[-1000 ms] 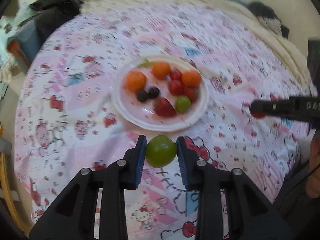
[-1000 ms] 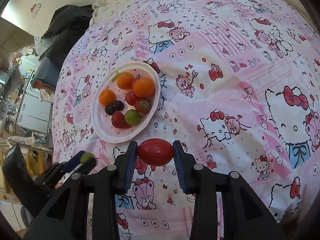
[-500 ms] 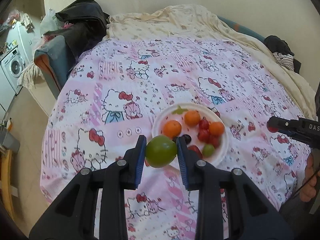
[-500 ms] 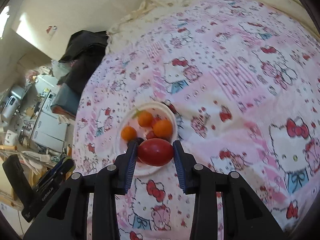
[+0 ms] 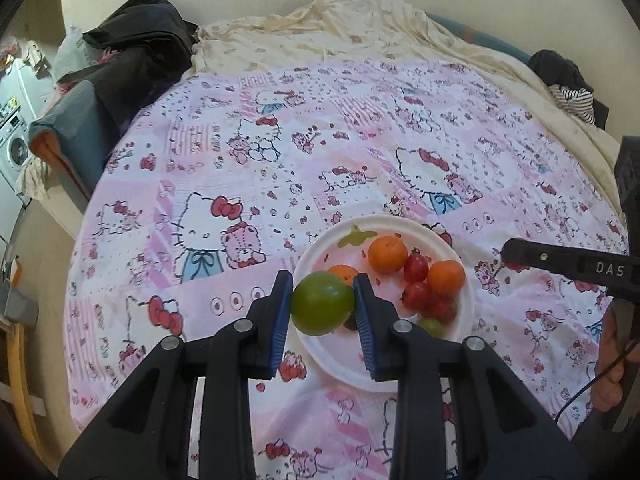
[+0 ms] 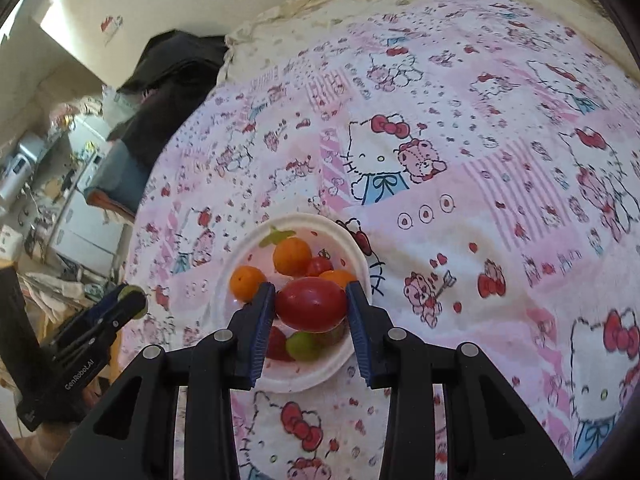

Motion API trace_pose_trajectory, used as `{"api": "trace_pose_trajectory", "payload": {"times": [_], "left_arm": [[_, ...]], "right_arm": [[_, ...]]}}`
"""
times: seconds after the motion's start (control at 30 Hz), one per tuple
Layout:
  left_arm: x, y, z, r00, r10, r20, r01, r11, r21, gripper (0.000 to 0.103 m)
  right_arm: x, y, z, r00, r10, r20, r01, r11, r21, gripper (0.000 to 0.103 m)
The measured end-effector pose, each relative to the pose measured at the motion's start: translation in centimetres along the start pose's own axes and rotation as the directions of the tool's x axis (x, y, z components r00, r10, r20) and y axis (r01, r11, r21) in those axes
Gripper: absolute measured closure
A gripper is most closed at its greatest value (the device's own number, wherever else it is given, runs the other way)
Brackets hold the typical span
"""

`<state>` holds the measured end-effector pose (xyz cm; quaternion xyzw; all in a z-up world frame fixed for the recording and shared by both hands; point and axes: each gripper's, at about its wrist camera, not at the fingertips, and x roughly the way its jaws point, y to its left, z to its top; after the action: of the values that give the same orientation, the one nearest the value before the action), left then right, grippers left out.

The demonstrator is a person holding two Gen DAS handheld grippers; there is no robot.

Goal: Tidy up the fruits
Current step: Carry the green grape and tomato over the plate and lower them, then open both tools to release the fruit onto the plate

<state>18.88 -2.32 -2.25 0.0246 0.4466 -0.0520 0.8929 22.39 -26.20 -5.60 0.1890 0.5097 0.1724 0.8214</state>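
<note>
My left gripper (image 5: 322, 309) is shut on a green tomato (image 5: 320, 307) and holds it high above the left part of a white plate (image 5: 466, 312). The plate holds oranges (image 5: 387, 254), red cherry tomatoes (image 5: 416, 267) and a small green fruit (image 5: 431, 326). My right gripper (image 6: 311, 305) is shut on a red tomato (image 6: 310, 304) above the same plate (image 6: 358, 258), where oranges (image 6: 292, 256), a strawberry and a small green fruit (image 6: 302, 345) lie. The other gripper shows at the right of the left wrist view (image 5: 568, 266) and at the left of the right wrist view (image 6: 92, 332).
The plate sits on a bed with a pink Hello Kitty sheet (image 5: 260, 148). A cream blanket (image 5: 340, 28) lies at the far side. Dark clothes (image 5: 136, 52) are piled at the far left. A washing machine (image 5: 12, 148) stands beyond the bed's left edge.
Both grippers have risen and pulled back from the bed with their fruit still held. The plate now appears smaller and partly behind the held fruit in both views.
</note>
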Motion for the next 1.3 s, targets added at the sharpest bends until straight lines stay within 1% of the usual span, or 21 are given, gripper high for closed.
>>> {"api": "trace_pose_trajectory", "payload": {"times": [0.07,0.17,0.27,0.33,0.43,0.5,0.67,0.77,0.83,0.93,0.97,1.0,1.03,1.07,1.1,1.13,1.17,1.2,1.23,1.3], "left_arm": [[1.1,-0.1,0.0,1.0,-0.008,-0.019,0.008,1.0,-0.004,0.076],[2.6,-0.4,-0.5,0.999,-0.016,-0.048,0.016,1.0,0.003,0.076],[3.6,-0.7,-1.1,0.998,-0.03,-0.063,0.031,0.999,0.016,0.076],[4.4,-0.9,-1.4,0.995,-0.037,-0.09,0.039,0.999,0.019,0.076],[5.7,-1.1,-2.3,0.991,-0.035,-0.13,0.038,0.999,0.022,0.076],[6.4,-1.3,-2.9,0.987,-0.029,-0.158,0.035,0.999,0.035,0.076],[7.4,-1.1,-3.5,0.985,0.002,-0.174,0.009,0.998,0.06,0.076],[7.7,-1.1,-3.3,0.985,-0.004,-0.174,0.016,0.998,0.066,0.075],[7.8,-1.1,-3.2,0.985,0.001,-0.172,0.011,0.998,0.067,0.075],[8.1,-1.2,-3.2,0.983,-0.01,-0.185,0.021,0.998,0.061,0.075],[8.1,-1.2,-3.3,0.982,-0.011,-0.189,0.024,0.998,0.065,0.075],[8.2,-1.3,-3.3,0.981,-0.005,-0.194,0.019,0.997,0.073,0.074],[8.3,-1.4,-3.4,0.98,0.003,-0.197,0.013,0.997,0.08,0.073],[8.3,-1.5,-3.4,0.98,0.014,-0.197,0.004,0.996,0.089,0.067],[8.1,-1.6,-3.4,0.981,0.016,-0.193,0.001,0.996,0.088,0.055],[7.8,-1.5,-3.3,0.983,0.01,-0.183,0.004,0.997,0.077,0.046],[7.6,-1.4,-3.3,0.985,0.005,-0.174,0.007,0.998,0.069,0.026],[7.2,-1.3,-3.2,0.987,0.002,-0.158,0.007,0.998,0.056,0.019],[6.9,-1.2,-3.1,0.989,0.001,-0.147,0.006,0.999,0.048,0.017],[6.6,-1.1,-2.8,0.99,-0.004,-0.143,0.01,0.999,0.04,0.017]], "right_arm": [[1.1,-0.5,0.3,1.0,0.005,-0.029,-0.004,1.0,0.012,0.065],[2.7,-1.2,0.5,0.997,0.035,-0.067,-0.032,0.998,0.049,0.065],[4.0,-1.4,0.5,0.994,0.052,-0.098,-0.046,0.997,0.06,0.065],[4.9,-1.5,0.2,0.991,0.055,-0.119,-0.047,0.996,0.069,0.064],[6.0,-1.1,-0.4,0.986,0.069,-0.152,-0.061,0.996,0.061,0.064],[6.5,-0.3,-0.7,0.983,0.071,-0.169,-0.066,0.997,0.033,0.064],[7.0,1.3,-0.9,0.981,0.082,-0.178,-0.085,0.996,-0.011,0.063],[7.1,1.7,-0.8,0.981,0.083,-0.175,-0.09,0.995,-0.032,0.063],[7.3,1.7,-0.9,0.98,0.088,-0.179,-0.096,0.995,-0.032,0.062],[7.4,1.8,-0.8,0.978,0.109,-0.179,-0.115,0.993,-0.026,0.062],[7.4,2.0,-0.8,0.976,0.123,-0.177,-0.129,0.991,-0.024,0.061],[7.3,2.1,-0.7,0.975,0.141,-0.173,-0.147,0.989,-0.021,0.051],[7.0,2.1,-0.7,0.975,0.149,-0.164,-0.154,0.988,-0.019,0.046],[6.8,2.2,-0.6,0.976,0.156,-0.154,-0.161,0.987,-0.016,0.04],[6.5,2.2,-0.5,0.975,0.171,-0.142,-0.174,0.985,-0.011,0.037],[6.2,2.2,-0.3,0.974,0.183,-0.134,-0.185,0.983,-0.004,0.036],[6.0,2.2,-0.2,0.973,0.191,-0.127,-0.192,0.981,0.002,0.031],[5.6,2.2,0.0,0.972,0.205,-0.112,-0.205,0.979,0.012,0.026],[5.3,2.2,0.1,0.972,0.215,-0.095,-0.214,0.977,0.02,0.024],[4.6,2.2,0.3,0.97,0.232,-0.071,-0.23,0.973,0.027,0.014]]}}
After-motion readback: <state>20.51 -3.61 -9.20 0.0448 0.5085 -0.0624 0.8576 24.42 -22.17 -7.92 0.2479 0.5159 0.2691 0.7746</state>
